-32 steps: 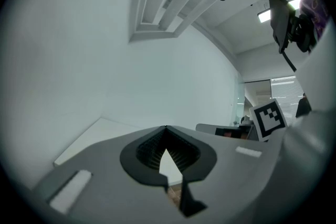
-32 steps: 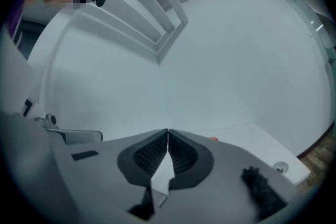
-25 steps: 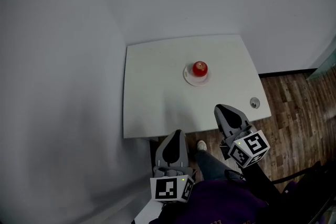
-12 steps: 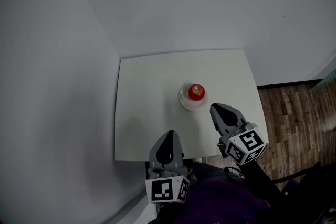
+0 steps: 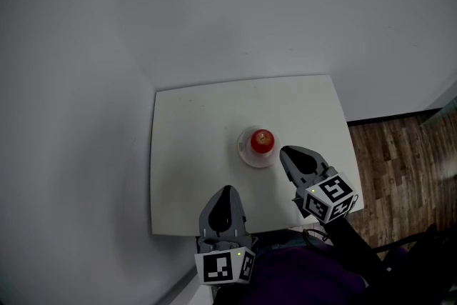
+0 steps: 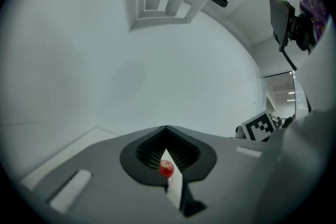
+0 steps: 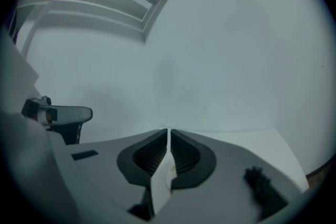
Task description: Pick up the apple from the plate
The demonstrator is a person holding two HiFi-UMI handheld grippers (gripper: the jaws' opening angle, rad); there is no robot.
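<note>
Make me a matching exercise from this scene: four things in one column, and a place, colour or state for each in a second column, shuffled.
1 apple
2 plate
3 floor
4 right hand-held gripper

A brown wood, right of the table
B jaws shut, tip close beside the plate
C red, on the plate
D pale, round, on the white table

Pairs: 1-C, 2-D, 3-A, 4-B

Head view looks steeply down over the tabletop; both gripper views skim low across that tabletop.
</note>
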